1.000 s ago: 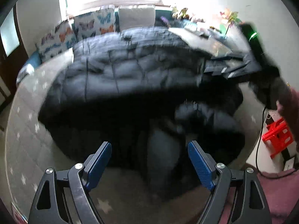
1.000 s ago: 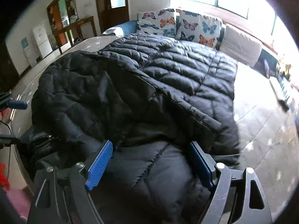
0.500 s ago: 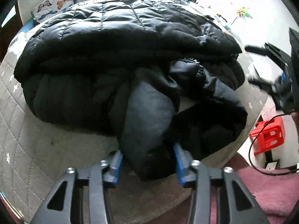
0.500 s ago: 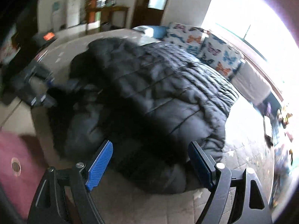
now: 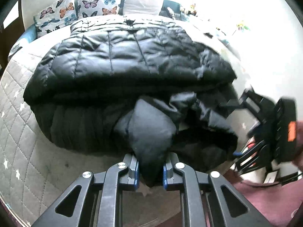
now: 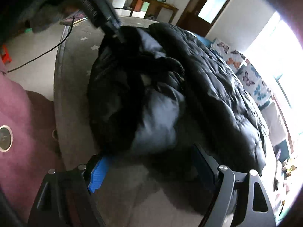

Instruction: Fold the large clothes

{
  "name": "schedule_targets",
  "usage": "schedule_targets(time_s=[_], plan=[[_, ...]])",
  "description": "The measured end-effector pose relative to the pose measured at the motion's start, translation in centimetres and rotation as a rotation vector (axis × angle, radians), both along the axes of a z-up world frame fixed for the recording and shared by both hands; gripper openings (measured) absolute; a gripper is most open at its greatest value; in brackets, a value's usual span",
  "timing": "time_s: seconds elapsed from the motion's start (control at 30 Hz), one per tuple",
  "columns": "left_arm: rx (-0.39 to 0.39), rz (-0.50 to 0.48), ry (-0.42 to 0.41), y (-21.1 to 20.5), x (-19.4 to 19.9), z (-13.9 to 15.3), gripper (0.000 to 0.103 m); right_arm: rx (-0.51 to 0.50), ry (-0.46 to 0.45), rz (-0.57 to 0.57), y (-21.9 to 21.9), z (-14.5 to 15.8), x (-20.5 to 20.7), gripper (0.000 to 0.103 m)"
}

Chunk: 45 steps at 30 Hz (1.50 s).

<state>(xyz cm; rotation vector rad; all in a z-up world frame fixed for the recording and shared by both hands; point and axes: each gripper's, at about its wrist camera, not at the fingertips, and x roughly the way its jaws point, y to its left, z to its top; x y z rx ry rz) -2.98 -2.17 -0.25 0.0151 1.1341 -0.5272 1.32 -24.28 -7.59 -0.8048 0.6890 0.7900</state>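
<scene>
My left gripper is closed down on a grey fold of the jacket, its blue pads pinching the cloth from both sides at the near edge of the heap. The jacket itself, a big black quilted one, lies bunched on the bed, its broad body spread toward the butterfly pillows and a tangle of sleeve and lining piled at my end. My right gripper has its jaws wide apart with nothing between them; it sits low over the mattress just beside the near end of the same heap, the grey bulge of lining right ahead of it. In that view I can also see the left tool reaching into the far side of the bundle. I judge this to be the early part of a fold: one corner is gripped, the other is not yet taken. Next I would want the right jaws pushed onto a firm edge of the cloth, hem or cuff, and shut, so both hands can lift and pull the loose part flat before folding it over the body. The padding is thick and slippery, so a shallow bite may slide off; I'd go deep. Which part of the garment the grey fold belongs to I cannot tell.
</scene>
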Motion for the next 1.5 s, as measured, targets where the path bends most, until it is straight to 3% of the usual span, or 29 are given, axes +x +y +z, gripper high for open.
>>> schedule_targets(time_s=[0.13,0.17,0.2,0.37,0.47,0.53,0.63,0.7,0.83,1.13,1.17,1.2,1.23,1.33,1.5], plan=[[-0.034,-0.006,-0.002,-0.1,1.0,1.1,0.018,0.029,-0.013,-0.027,0.4,0.5,0.5,0.055],[-0.033,-0.012,-0.002,-0.2,0.9,1.2,0.018,0.055,0.012,-0.054,0.3,1.0,1.0,0.041],[-0.029,-0.021,-0.001,-0.3,0.9,1.1,0.019,0.074,0.031,-0.075,0.1,1.5,1.4,0.035],[-0.038,-0.065,-0.048,1.3,-0.6,2.0,0.023,0.270,0.093,-0.188,-2.0,5.7,4.0,0.025],[-0.051,-0.063,-0.107,2.2,-1.8,3.0,0.043,0.366,0.121,-0.229,-2.8,8.0,5.6,0.023],[-0.027,-0.044,-0.188,3.0,-2.9,3.9,0.075,0.406,0.134,-0.246,-3.1,9.0,6.5,0.023],[-0.031,-0.028,-0.283,4.5,-4.6,4.7,0.090,0.441,0.141,-0.262,-3.2,9.7,7.3,0.022],[-0.025,-0.026,-0.305,4.9,-5.2,4.5,0.092,0.463,0.155,-0.272,-3.6,10.0,7.4,0.022],[0.095,-0.023,-0.319,3.9,-5.1,2.5,0.092,0.500,0.173,-0.287,-3.9,10.4,8.6,0.022],[0.529,-0.028,-0.579,-0.5,-3.3,-2.5,0.090,0.495,0.168,-0.300,-4.0,10.9,8.7,0.022],[0.546,-0.027,-0.593,-0.7,-3.0,-2.8,0.088,0.497,0.167,-0.299,-4.0,10.9,8.7,0.022],[0.554,-0.028,-0.594,-0.7,-2.7,-3.1,0.079,0.498,0.167,-0.299,-4.1,10.9,8.8,0.022],[0.554,-0.032,-0.590,-0.7,-2.4,-3.3,0.065,0.497,0.166,-0.300,-4.1,10.9,8.8,0.022],[0.545,-0.034,-0.623,-0.7,-2.6,-3.2,0.040,0.498,0.158,-0.302,-4.0,10.8,8.3,0.021],[0.522,-0.026,-0.671,-0.7,-4.8,-2.3,0.032,0.505,0.130,-0.290,-4.4,11.0,6.5,0.020]])
